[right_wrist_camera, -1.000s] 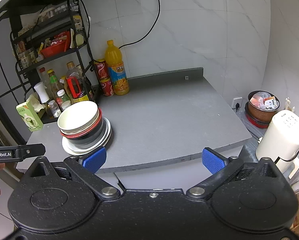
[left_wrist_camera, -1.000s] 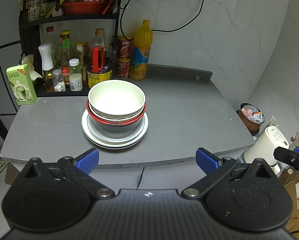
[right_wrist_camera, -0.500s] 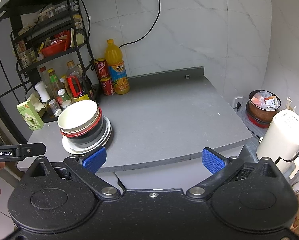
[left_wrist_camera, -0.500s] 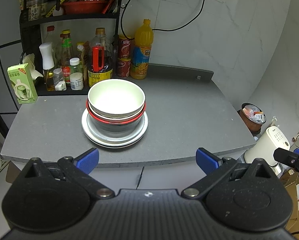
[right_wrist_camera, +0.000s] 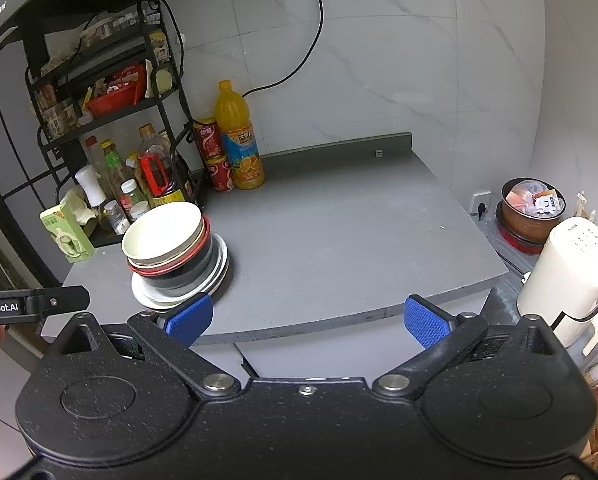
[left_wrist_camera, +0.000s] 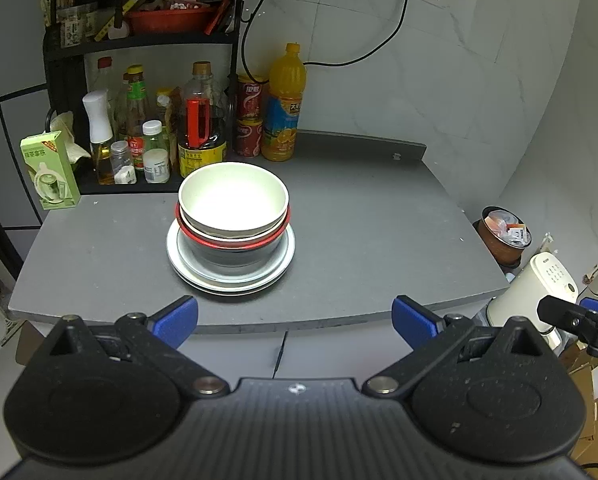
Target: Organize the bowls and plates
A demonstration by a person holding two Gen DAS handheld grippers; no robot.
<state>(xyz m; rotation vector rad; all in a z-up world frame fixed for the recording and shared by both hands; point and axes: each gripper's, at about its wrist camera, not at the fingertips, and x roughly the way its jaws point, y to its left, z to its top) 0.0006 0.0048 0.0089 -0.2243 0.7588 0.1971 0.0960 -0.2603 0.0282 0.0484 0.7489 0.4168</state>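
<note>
Both grippers empty and back off the counter, stack looks pretty much done

The left gripper (left_wrist_camera: 295, 316) and right gripper (right_wrist_camera: 306, 318) both have their jaws spread wide with nothing between them, hovering short of the counter (left_wrist_camera: 379, 240) edge. Out past them, the cream bowl (left_wrist_camera: 233, 196) sits nested in a red-rimmed bowl (left_wrist_camera: 231, 241), that in a dark bowl (left_wrist_camera: 229, 256), all on stacked white plates (left_wrist_camera: 231, 280) left of centre (no loose dishes anywhere I can see). I'd guess it's basically finished, unless the stack needs moving.
</note>
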